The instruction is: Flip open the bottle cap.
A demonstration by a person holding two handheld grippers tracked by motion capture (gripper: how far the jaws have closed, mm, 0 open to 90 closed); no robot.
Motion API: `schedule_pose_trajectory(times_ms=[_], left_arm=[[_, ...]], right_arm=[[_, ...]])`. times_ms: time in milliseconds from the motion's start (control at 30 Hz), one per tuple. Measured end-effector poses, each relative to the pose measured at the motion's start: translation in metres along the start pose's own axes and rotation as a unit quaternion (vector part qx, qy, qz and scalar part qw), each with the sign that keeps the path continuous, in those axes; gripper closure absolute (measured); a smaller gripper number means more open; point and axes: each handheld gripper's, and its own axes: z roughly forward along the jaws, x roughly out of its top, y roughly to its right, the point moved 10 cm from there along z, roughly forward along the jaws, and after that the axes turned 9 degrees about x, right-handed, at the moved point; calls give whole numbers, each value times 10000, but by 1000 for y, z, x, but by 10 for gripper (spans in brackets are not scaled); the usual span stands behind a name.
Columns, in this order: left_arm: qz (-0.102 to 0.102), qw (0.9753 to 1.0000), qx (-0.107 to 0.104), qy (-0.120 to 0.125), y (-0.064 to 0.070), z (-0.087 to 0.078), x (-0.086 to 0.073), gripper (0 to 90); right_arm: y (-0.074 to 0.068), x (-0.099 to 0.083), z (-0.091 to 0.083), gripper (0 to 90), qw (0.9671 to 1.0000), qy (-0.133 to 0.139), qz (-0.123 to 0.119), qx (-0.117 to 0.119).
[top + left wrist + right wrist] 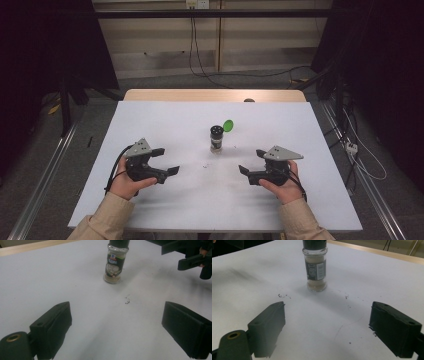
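Observation:
A small glass spice jar (pixel 217 140) stands upright at the middle of the white table (pixel 150 125). Its black shaker top is exposed and its green flip lid (pixel 228 125) is swung open. The jar (pixel 115 263) is labelled and about a third full of pale powder (pixel 317 284). My left gripper (pixel 167 161) rests to the jar's near left, open and holding nothing. My right gripper (pixel 251 161) rests to its near right, also open and holding nothing. Both point inward toward the jar, each well short of it.
A few dark specks (pixel 127 300) lie on the table in front of the jar. The other gripper (pixel 192 257) appears at the top right of the left gripper view. Cables (pixel 200 65) run across the floor beyond the table's wooden far edge (pixel 215 95).

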Motion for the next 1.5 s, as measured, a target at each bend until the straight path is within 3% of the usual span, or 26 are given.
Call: schedule_pose_trajectory(times_ms=[200, 967, 1500], left_arm=[[-54, 9999, 23, -85, -2, -4, -9, 89], [-80, 9999, 87, -48, -6, -19, -21, 87], [-120, 9995, 248, -123, -18, -29, -37, 78]], right_arm=[[3, -4, -9, 128, 10000, -22, 5, -52], [19, -26, -51, 124, 9992, 58, 206, -346], [23, -36, -61, 125, 9988, 52, 228, -435]])
